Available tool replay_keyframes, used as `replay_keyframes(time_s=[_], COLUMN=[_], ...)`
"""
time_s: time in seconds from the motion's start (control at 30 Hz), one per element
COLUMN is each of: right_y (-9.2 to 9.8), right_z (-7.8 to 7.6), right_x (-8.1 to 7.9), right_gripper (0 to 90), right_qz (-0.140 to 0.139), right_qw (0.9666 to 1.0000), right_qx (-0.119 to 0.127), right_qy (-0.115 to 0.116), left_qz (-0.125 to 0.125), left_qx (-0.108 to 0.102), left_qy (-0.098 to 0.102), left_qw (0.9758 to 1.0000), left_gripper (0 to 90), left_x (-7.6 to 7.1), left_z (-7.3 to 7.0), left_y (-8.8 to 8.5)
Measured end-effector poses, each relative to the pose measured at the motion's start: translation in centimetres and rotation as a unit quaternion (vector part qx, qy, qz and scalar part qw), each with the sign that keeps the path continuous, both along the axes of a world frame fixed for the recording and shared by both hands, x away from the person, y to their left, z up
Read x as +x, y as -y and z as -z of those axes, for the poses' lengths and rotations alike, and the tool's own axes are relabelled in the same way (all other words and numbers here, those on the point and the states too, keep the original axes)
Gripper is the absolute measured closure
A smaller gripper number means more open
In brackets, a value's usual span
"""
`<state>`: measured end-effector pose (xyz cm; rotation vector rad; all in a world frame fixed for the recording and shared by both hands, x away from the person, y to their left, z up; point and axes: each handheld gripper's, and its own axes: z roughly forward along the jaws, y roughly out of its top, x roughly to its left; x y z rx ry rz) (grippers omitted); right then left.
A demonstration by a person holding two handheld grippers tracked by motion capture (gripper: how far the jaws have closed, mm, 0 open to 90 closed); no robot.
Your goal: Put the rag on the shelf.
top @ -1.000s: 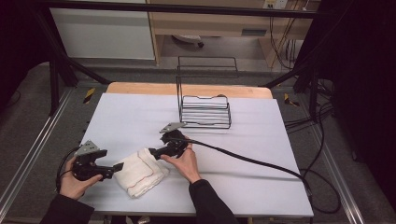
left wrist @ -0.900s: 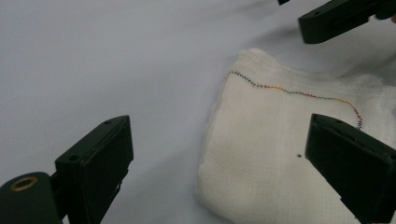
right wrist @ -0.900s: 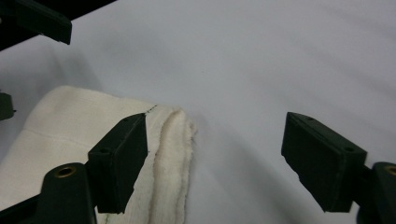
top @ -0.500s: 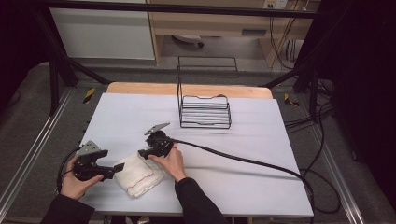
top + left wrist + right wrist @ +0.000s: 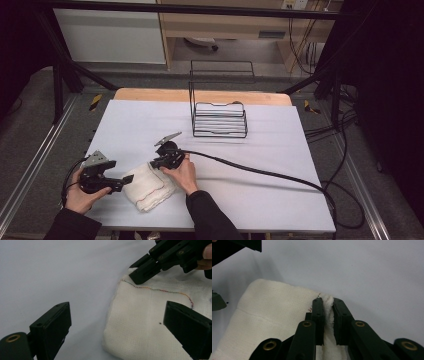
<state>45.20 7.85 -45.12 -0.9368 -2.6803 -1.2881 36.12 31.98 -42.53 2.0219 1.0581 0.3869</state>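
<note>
Item 1: white folded cloth (image 5: 148, 186), lying flat on the table (image 5: 270, 150) at about 7 o'clock from the table's middle, near the front edge. Coloured stitch line (image 5: 160, 290) running across the upper layer.

Item 2: right tongs (image 5: 327, 302). Jaws just closed, over the last second, from wide apart to nearly together; now pinching a bunched edge of the cloth at its far corner, fabric squeezed up between the 2 pads. Shifted left from the earlier position onto that corner, at 12 to 1 o'clock of the cloth. Also seen in the high view (image 5: 159, 163) and from the left gripper view (image 5: 143, 273).

Item 3: left tongs (image 5: 117, 325). Jaws wide apart, gripping nothing; 1 pad over bare table, the other over the cloth's near part. Held at 9 o'clock of the cloth in the high view (image 5: 122, 181), position unchanged.

Item 4: black wire rack (image 5: 219, 120), at 12 o'clock on the table, well apart from the cloth.

Assessment: grasp on the corner probably secured; likely ready for lifting or unfolding, left tongs free to take a 2nd edge.
</note>
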Motion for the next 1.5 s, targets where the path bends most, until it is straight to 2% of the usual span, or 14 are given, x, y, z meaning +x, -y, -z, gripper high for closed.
replay_keyframes(time_s=[0.13,0.37,0.4,0.5,0.53,0.57,0.67,0.7,0.77,0.9,1.1,1.13,1.23,1.5], right_y=[0.1,1.3,2.0,2.6,3.2,3.2,4.0,4.0,4.3,4.5,4.8,4.8,4.7,4.8], right_z=[-0.4,-1.8,-2.0,-2.0,-1.9,-1.9,-1.6,-1.6,-1.3,-0.6,-0.7,-0.6,-0.2,-0.1], right_x=[-0.3,-0.7,-0.8,-0.9,-0.9,-0.9,-1.1,-1.1,-1.0,-0.9,-0.3,-0.1,0.3,0.4], right_gripper=[83.5,83.8,83.8,83.8,83.7,83.7,83.2,83.2,82.8,81.4,69.7,65.6,63.4,68.4], right_qz=[0.009,0.047,0.061,0.073,0.08,0.08,0.081,0.081,0.08,0.074,0.078,0.081,0.076,0.07], right_qw=[0.9999,0.9984,0.9977,0.9967,0.9958,0.9958,0.9954,0.9954,0.9951,0.9955,0.995,0.9952,0.9961,0.997], right_qx=[0.002,-0.009,-0.011,-0.016,-0.023,-0.023,-0.025,-0.025,-0.033,-0.034,-0.028,-0.026,-0.029,-0.029], right_qy=[0.007,0.03,0.028,0.033,0.039,0.039,0.045,0.045,0.049,0.05,0.055,0.048,0.034,0.016], left_qz=[-0.001,-0.013,-0.016,-0.027,-0.03,-0.034,-0.046,-0.05,-0.059,-0.072,-0.066,-0.067,-0.065,-0.054], left_qx=[-0.001,-0.01,-0.01,0.003,-0.001,-0.004,-0.006,-0.005,0.0,-0.013,-0.021,-0.023,-0.028,-0.021], left_qy=[-0.001,-0.008,-0.008,-0.012,-0.019,-0.022,-0.032,-0.033,-0.034,-0.042,-0.067,-0.071,-0.084,-0.096], left_qw=[1.0,0.9998,0.9998,0.9995,0.9994,0.9992,0.9984,0.9982,0.9977,0.9964,0.9953,0.9949,0.9939,0.9937], left_gripper=[7.8,8.3,9.9,13.1,16.7,16.7,29.0,29.0,35.8,47.7,58.9,62.6,66.1,74.3], left_x=[0.0,0.1,0.1,0.3,0.4,0.6,1.2,1.5,1.9,2.7,3.4,3.5,3.9,4.0], left_z=[0.0,0.0,0.0,0.3,0.5,0.7,1.1,1.2,1.4,1.3,1.6,1.7,2.0,1.9], left_y=[0.0,0.0,0.1,0.7,0.9,1.2,1.9,2.1,2.4,2.7,2.7,2.8,3.0,3.5])
